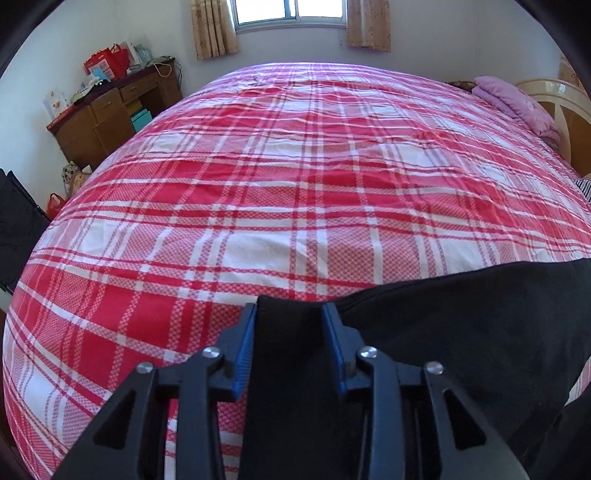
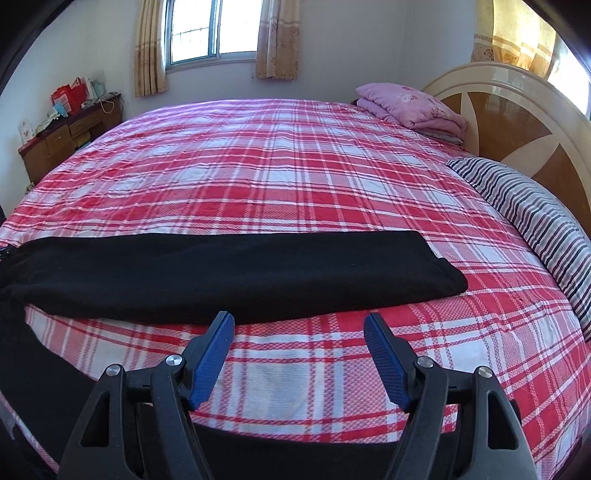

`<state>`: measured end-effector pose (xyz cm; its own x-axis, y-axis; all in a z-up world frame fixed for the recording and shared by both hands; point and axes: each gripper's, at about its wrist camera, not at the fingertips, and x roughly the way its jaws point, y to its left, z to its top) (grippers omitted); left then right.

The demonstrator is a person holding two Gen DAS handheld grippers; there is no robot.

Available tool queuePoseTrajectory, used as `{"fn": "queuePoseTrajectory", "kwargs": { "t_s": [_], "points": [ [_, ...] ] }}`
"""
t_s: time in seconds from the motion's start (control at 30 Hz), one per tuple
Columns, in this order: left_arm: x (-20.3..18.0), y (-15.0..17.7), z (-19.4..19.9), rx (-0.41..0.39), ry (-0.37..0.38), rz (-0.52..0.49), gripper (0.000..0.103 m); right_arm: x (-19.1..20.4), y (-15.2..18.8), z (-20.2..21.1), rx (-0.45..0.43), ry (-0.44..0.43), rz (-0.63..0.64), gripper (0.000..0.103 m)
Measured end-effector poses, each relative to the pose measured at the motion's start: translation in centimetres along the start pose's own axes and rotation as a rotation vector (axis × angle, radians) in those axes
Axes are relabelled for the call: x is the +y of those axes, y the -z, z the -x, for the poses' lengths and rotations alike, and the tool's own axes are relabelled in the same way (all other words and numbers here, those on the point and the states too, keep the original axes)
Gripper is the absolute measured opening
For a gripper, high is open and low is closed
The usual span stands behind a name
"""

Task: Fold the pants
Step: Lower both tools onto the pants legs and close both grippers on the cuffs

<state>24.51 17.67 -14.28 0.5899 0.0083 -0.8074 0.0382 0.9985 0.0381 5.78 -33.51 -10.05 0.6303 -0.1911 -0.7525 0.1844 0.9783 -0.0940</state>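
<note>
Black pants (image 2: 229, 273) nearest, soft fleece band flat across red-white plaid bedsheet (image 2: 295, 166). Left gripper (image 1: 290, 314) straddles pants fabric, pinch unclear. Right gripper (image 2: 299, 325) spread over sheet. Curtained window (image 2: 212, 29) behind.

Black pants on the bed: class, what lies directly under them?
The black pants lie on the red plaid bedspread, which shows on all sides. Whatever is beneath the cloth itself is covered and cannot be seen.

The left gripper (image 1: 289, 310) points steeply downward, its blue pads (image 1: 244, 354) drawn fairly close together with black pants (image 1: 461, 325) fabric lying between them; whether they press it is unclear. The right gripper (image 2: 299, 319) also tilts downward, jaws spread wide with nothing between them.
</note>
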Motion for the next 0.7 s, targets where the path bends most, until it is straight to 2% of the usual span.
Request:
{"fn": "queuePoseTrajectory", "kwargs": {
  "t_s": [0.03,0.1,0.17,0.23,0.37,0.47,0.53,0.7],
  "points": [
    [0.0,0.0,0.1,-0.001,0.004,-0.007,0.030,-0.3,-0.1,-0.3,0.005,0.007,0.005,0.073],
    [0.0,-0.2,0.4,0.005,0.034,-0.019,0.016,-0.8,-0.6,-0.9,0.018,0.024,0.013,0.068],
    [0.0,-0.3,0.7,0.021,0.057,-0.017,0.013,-1.7,-1.2,-1.3,0.025,0.044,0.010,0.068],
    [-0.1,-0.3,1.3,0.019,0.053,-0.040,0.012,-3.0,-2.1,-1.6,0.026,0.073,0.002,0.068],
    [0.0,-0.7,2.3,-0.021,0.036,-0.024,0.012,-5.8,-4.0,-2.4,0.020,0.143,-0.015,0.068],
    [0.0,-0.8,1.3,0.007,0.005,-0.026,0.012,-8.3,-5.3,-3.7,0.031,0.178,-0.060,0.068],
    [0.3,-0.8,0.9,0.011,-0.007,-0.008,0.012,-10.1,-6.2,-5.1,0.054,0.188,-0.093,0.068],
    [2.1,-0.6,0.7,-0.005,0.018,0.062,0.012,-13.5,-7.9,-8.8,0.125,0.158,-0.161,0.068]
  ]
}}
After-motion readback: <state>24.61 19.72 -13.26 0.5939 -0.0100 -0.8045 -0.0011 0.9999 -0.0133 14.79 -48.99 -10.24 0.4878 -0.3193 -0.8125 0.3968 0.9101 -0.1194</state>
